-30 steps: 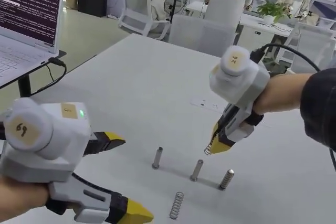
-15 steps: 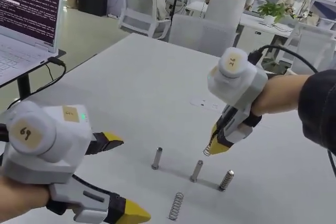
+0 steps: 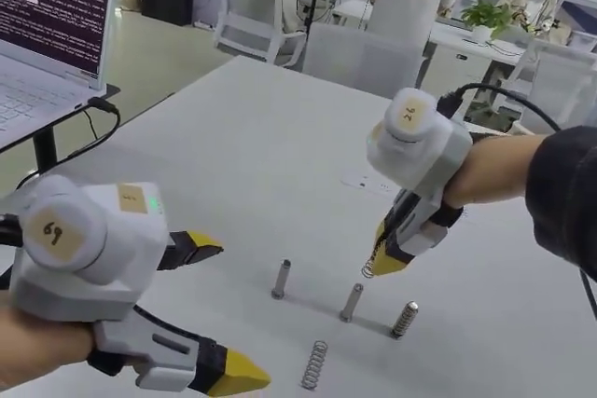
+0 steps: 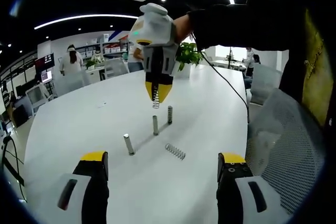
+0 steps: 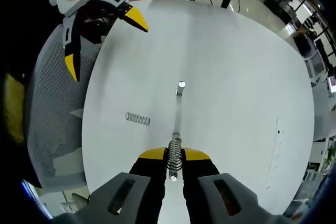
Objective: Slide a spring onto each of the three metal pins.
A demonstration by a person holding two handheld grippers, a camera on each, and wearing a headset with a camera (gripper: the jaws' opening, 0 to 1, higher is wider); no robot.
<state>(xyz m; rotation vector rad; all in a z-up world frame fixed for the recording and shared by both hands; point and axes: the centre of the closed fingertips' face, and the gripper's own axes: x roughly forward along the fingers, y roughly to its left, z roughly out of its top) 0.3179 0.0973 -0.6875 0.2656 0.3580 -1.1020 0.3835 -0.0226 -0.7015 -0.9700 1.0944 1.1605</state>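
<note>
Three pins [image 3: 281, 279]; right claw [image 3: 387, 263] pinches one spring [image 5: 175, 157], second spring [image 3: 315, 364] lies loose; left claw [image 3: 238, 314] spread.

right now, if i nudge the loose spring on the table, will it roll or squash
The loose spring lies on its side on the smooth table, so it will probably roll if pushed across its length. Its thin open coils suggest it is light and would likely flex or compress when pinched.

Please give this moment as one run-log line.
right gripper: shut on small steel coil spring over middle metal pin | left gripper: open | another spring: lying loose
</note>
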